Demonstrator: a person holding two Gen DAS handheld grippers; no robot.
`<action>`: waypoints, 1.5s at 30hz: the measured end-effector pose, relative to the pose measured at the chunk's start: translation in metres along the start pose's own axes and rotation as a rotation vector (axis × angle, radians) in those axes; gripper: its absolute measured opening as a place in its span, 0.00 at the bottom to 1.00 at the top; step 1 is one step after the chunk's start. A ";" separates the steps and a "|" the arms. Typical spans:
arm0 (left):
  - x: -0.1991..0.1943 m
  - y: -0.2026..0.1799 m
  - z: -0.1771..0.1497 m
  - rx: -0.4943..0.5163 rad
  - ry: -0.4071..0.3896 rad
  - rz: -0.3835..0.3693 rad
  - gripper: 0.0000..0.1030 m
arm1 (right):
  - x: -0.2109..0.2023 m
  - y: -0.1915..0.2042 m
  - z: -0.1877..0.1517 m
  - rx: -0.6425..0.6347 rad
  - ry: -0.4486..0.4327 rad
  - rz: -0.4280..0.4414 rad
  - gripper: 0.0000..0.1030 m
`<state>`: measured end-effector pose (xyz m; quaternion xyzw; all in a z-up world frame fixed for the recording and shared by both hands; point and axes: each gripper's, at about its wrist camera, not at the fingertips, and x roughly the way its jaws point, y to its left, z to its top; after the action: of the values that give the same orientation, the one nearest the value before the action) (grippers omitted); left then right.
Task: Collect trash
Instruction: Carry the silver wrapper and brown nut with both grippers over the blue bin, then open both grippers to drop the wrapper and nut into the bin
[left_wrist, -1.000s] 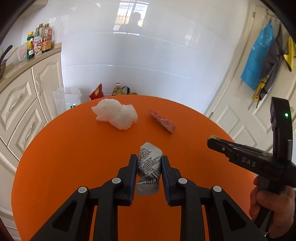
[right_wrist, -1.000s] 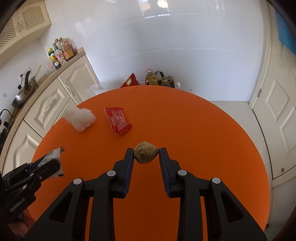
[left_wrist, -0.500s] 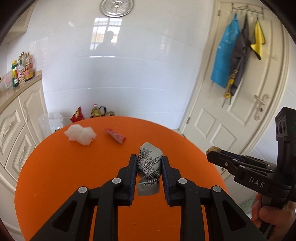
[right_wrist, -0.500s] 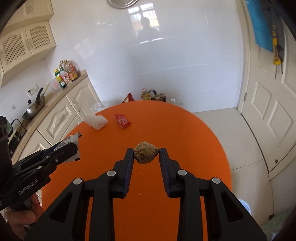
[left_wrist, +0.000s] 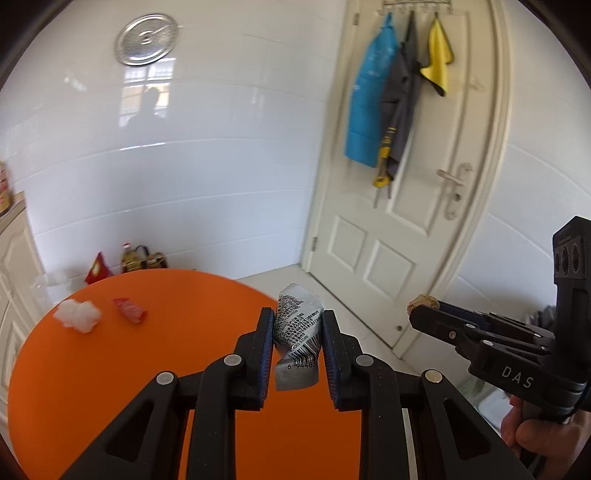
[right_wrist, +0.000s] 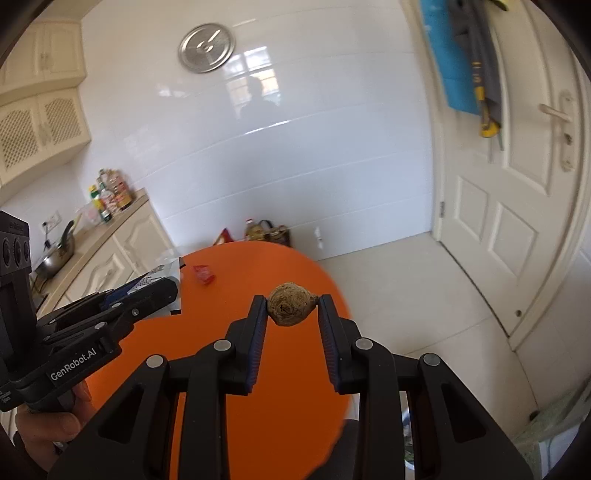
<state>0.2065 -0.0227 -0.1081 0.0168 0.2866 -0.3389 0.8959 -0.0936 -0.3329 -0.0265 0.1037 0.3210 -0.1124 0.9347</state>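
Note:
My left gripper is shut on a crumpled silver wrapper with a barcode, held high above the round orange table. My right gripper is shut on a brown dried lump, held above the table's right edge. The right gripper also shows at the right of the left wrist view. The left gripper also shows at the left of the right wrist view. A white tissue wad and a red wrapper lie on the far left of the table; the red wrapper also shows in the right wrist view.
A white door with hung cloths stands to the right. Cream cabinets with bottles and a pan line the left wall. Bottles and a red bag sit on the floor behind the table. A pale bin sits low at the right.
Both grippers have risen and swung right with their loads. The table has dropped lower and left in view, and the door has come into view.

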 end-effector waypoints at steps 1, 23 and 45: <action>0.005 -0.012 0.000 0.010 0.006 -0.022 0.20 | -0.005 -0.008 0.000 0.010 -0.006 -0.018 0.28; 0.220 -0.135 -0.014 0.157 0.495 -0.313 0.20 | 0.002 -0.250 -0.108 0.436 0.181 -0.306 0.28; 0.326 -0.187 -0.009 0.168 0.605 -0.089 0.80 | 0.034 -0.306 -0.145 0.588 0.258 -0.377 1.00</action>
<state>0.2838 -0.3597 -0.2560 0.1781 0.5114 -0.3800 0.7499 -0.2360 -0.5905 -0.1971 0.3199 0.4035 -0.3562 0.7798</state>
